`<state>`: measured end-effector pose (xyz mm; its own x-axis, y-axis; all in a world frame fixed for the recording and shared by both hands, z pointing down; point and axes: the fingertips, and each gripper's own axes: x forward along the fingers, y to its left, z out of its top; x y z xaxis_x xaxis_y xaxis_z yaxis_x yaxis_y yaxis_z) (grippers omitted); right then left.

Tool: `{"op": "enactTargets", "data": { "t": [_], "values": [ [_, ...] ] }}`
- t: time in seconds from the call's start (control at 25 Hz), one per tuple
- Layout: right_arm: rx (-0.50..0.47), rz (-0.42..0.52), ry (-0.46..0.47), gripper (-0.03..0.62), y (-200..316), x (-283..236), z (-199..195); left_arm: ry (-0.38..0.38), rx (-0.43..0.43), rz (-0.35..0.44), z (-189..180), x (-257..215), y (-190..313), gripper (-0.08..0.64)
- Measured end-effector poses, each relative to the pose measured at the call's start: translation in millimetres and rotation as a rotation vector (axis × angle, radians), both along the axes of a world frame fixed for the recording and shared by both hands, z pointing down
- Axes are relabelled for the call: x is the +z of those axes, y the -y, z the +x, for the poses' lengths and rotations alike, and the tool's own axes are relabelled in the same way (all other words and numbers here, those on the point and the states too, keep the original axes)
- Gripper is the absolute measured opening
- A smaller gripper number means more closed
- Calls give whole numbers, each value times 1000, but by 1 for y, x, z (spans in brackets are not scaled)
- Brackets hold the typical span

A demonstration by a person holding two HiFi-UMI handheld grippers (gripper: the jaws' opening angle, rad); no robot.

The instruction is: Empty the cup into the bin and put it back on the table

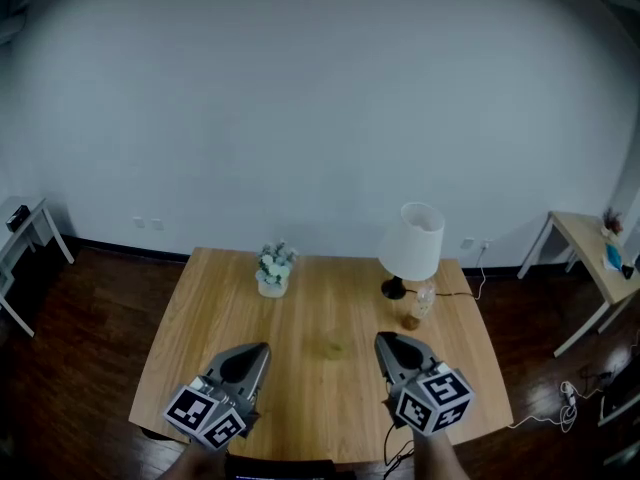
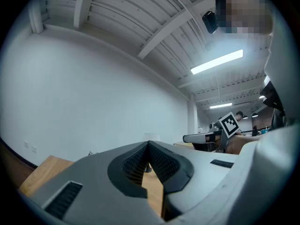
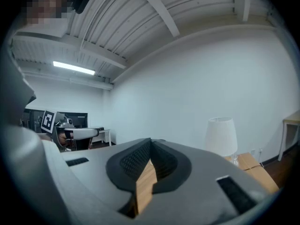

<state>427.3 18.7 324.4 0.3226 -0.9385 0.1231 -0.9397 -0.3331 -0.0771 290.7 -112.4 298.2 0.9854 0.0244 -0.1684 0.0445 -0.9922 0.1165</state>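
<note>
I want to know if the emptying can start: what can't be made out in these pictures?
- Bin: in no view, so its place is unknown.
- Cup: head view, too small to tell its contents.
- Lamp: right gripper view, base hidden behind the right gripper body.
- Table: left gripper view, mostly hidden behind the left gripper body.

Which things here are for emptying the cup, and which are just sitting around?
For the job: clear cup, wooden table, left gripper, right gripper. Both grippers are shut and empty. No bin shows.

Just sitting around: white lamp, little pot of flowers.
</note>
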Motion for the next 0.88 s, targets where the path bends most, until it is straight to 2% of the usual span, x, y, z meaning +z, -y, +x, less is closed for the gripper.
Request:
{"op": "enactTargets", "data": {
  "t": [0.44, 0.88],
  "values": [
    [37, -51, 18, 3, 25, 16, 21, 21, 52, -37, 25, 13, 25, -9],
    [-50, -89, 50, 3, 42, 44, 57, 87, -31, -54, 55, 36, 28, -9]
  ]
}}
